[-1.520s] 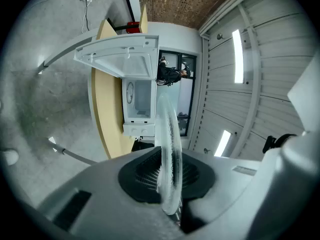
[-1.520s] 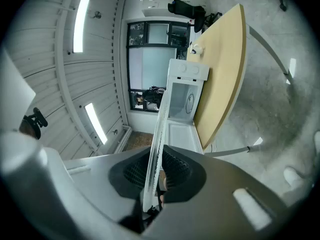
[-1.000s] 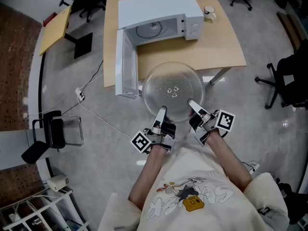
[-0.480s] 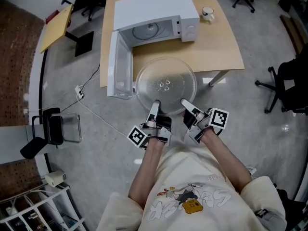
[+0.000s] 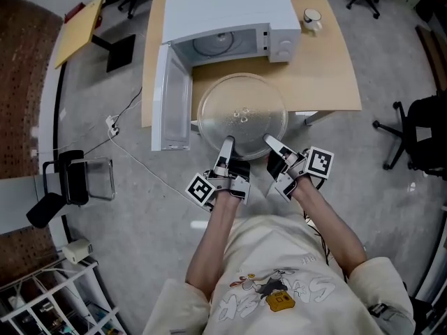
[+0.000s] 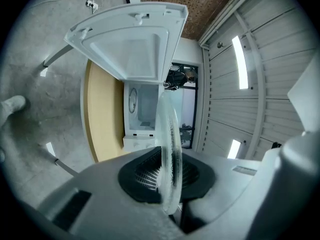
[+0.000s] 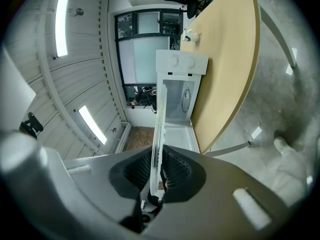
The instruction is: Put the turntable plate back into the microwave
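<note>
The left forearm (image 5: 213, 246) and the right forearm (image 5: 328, 222) reach forward from the body, bare and nearly parallel, with the elbows close to the cream printed shirt (image 5: 279, 313). The left gripper (image 5: 225, 145) points straight ahead, its marker cube (image 5: 202, 189) turned out to the left. The right gripper (image 5: 271, 143) angles slightly inward, its own marker cube (image 5: 319, 164) out to the right.

Each gripper is clamped on the near rim of the clear round glass turntable plate (image 5: 242, 110). In the left gripper view the rim stands edge-on, pinched between the two black ribbed pads. The right gripper view shows the same, the thin glass edge pressed between its pads. The right gripper's jaws have just been closing, with the plate's rim between them.

The plate stretches ahead of both grippers, held flat, and overlaps the near edge of the light wooden table (image 5: 328, 68). Directly beyond the plate, ahead of the grippers, sits the white microwave oven (image 5: 223, 9), its cavity open towards them. Its white door (image 5: 171, 96) is swung out ahead and left of the left gripper, just beside the plate's left edge. A small white mug (image 5: 312, 18) stands on the table well ahead and right of the right gripper, beside the microwave.
</note>
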The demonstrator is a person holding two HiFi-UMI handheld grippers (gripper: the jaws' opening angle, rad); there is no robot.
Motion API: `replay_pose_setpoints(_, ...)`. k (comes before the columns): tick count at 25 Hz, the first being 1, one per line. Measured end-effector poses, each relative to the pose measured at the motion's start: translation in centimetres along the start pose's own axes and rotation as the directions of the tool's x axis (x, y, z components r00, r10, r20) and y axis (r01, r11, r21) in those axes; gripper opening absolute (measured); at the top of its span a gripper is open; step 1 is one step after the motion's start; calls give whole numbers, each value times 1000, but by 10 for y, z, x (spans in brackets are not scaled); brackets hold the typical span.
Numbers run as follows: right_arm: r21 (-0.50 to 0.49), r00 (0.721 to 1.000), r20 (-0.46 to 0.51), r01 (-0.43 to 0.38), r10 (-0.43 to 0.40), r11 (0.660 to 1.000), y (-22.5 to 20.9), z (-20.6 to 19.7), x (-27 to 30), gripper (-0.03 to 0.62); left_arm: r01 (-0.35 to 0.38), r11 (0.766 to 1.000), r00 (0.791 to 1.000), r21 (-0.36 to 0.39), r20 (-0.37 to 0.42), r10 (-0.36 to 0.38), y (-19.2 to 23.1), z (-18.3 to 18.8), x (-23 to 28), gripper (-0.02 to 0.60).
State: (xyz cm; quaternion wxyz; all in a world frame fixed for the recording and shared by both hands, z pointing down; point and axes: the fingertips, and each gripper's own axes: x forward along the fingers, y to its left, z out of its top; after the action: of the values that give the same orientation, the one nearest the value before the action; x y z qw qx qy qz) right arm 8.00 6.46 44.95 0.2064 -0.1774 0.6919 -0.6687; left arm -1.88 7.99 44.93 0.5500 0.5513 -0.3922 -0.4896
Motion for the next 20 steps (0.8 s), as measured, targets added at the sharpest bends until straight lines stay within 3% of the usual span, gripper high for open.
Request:
replay_pose_setpoints(13, 47, 996, 48, 74, -76, 996, -42, 75, 91, 37, -36, 999, 999, -38, -42, 34, 42, 69, 100, 31)
replay_pose_setpoints(20, 53, 995, 2, 96, -96, 994, -58, 107, 129, 37, -52, 998, 999, -32, 5, 52, 59, 97, 137, 29)
